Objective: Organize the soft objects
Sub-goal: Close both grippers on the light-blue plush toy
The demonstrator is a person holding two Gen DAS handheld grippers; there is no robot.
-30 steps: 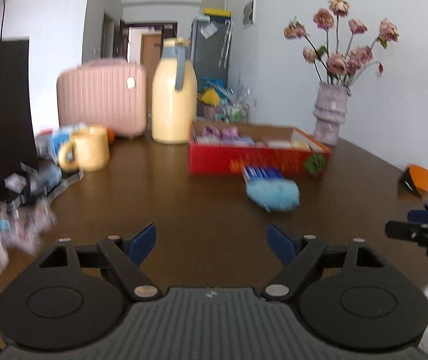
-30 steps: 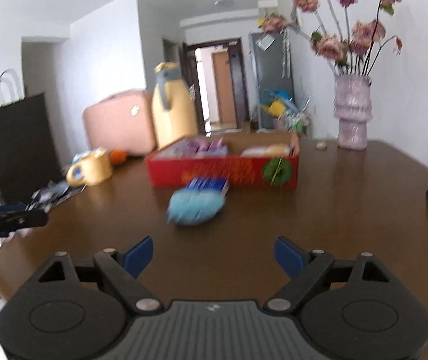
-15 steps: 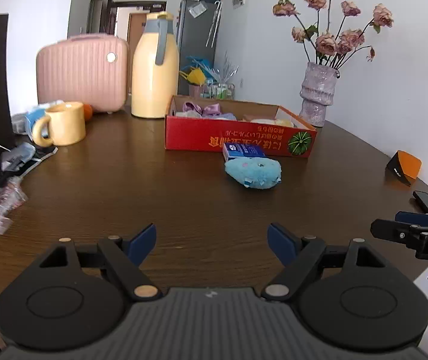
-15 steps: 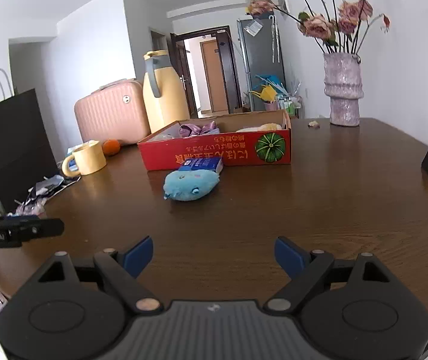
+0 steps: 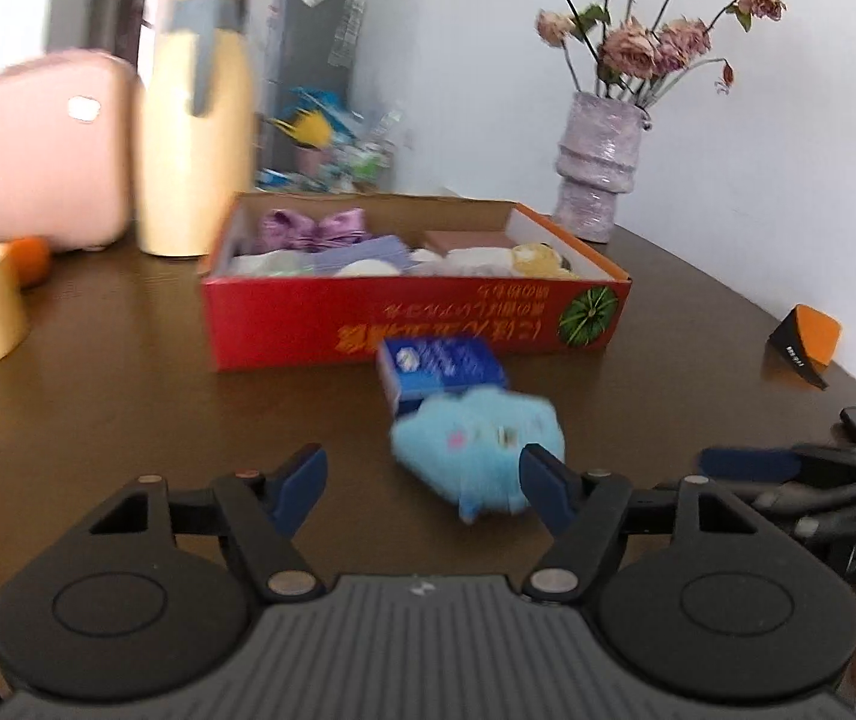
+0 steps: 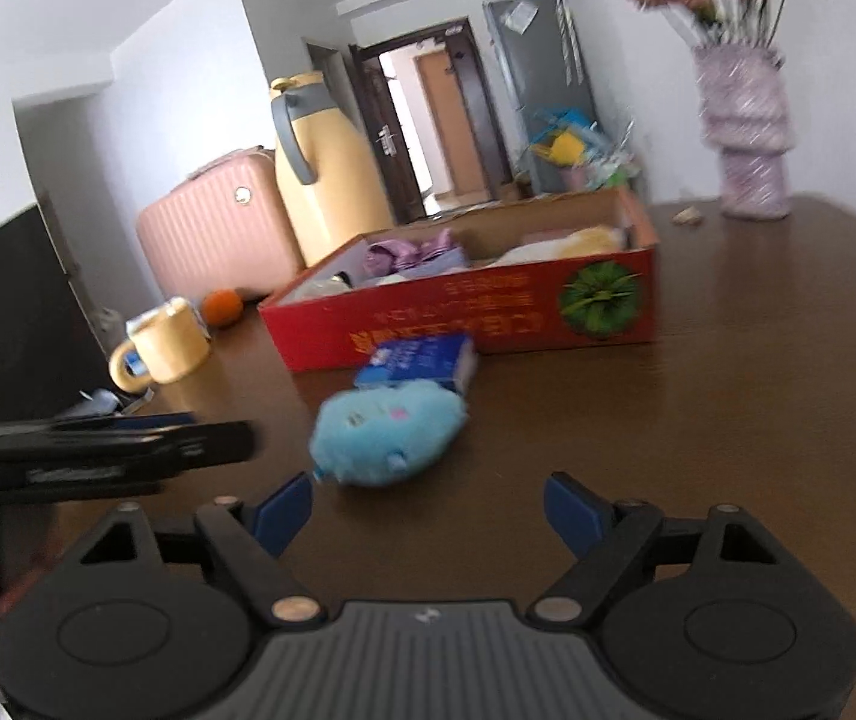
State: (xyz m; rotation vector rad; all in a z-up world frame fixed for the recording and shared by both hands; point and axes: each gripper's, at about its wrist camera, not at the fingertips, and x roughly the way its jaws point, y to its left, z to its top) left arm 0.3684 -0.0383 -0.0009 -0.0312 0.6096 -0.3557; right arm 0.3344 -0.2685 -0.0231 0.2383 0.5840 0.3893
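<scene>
Left hand-held gripper point(image 5: 422, 483) – jaws wide, closing, blue plush toy point(image 5: 479, 450) partly between them, ungripped. Right hand-held gripper point(image 6: 428, 507) – wide, closing, empty.

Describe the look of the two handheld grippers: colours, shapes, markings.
Both match: the left gripper and right gripper each have a black ribbed body, two round black discs, angled black link arms with silvery pivot pins, and blue fingertip pads. White lettering marks the right gripper's side, seen from the left wrist.

One plush point(image 5: 479, 447), one blue pack point(image 5: 440, 369), one red box point(image 5: 416, 312), one mug point(image 6: 167, 348), one jug point(image 6: 323, 171), one vase point(image 5: 599, 165).
</scene>
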